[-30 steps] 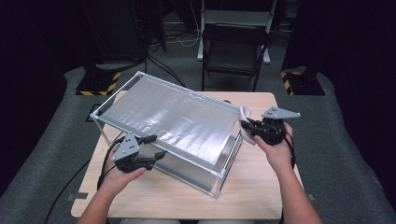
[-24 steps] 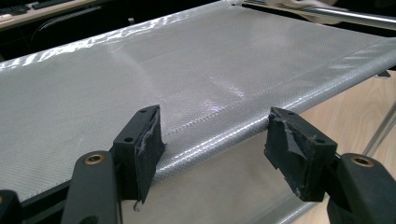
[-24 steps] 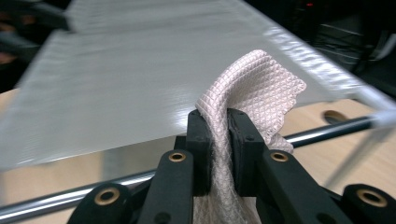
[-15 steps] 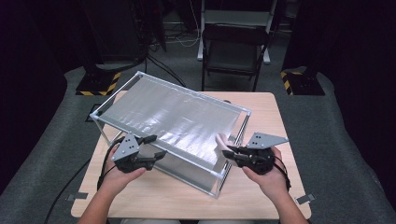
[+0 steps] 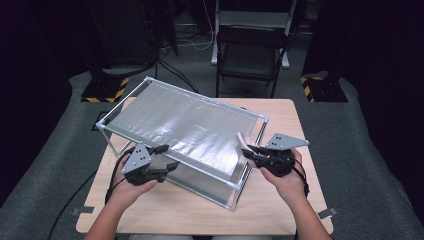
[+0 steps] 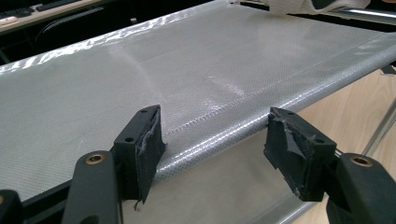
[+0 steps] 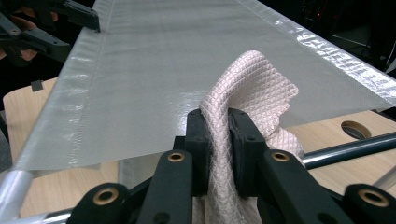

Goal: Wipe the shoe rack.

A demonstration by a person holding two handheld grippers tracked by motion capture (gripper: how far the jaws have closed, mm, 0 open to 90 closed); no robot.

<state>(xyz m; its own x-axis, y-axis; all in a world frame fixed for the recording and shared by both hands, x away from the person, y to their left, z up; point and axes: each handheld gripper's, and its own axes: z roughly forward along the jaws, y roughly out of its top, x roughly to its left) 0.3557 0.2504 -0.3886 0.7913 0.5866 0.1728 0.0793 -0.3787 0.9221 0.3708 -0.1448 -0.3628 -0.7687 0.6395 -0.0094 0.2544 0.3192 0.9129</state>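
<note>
Right claw (image 7: pixel 218 135), pinching the pink cloth (image 7: pixel 254 88), has slid nearer the shelf's near corner; left claw (image 6: pixel 219 149) stays spread astride the shelf (image 5: pixel 185 125) edge.

Cloth pinched at the rack's edge

My right gripper (image 7: pixel 218 140) has its jaws clamped on a pale waffle-weave cloth (image 7: pixel 254 88), which bunches up above them over the silver mesh sheet (image 7: pixel 187 51). A metal bar (image 7: pixel 350 144) crosses the wooden counter (image 7: pixel 336 128); the other gripper (image 7: pixel 51 28) sits far left.
</note>
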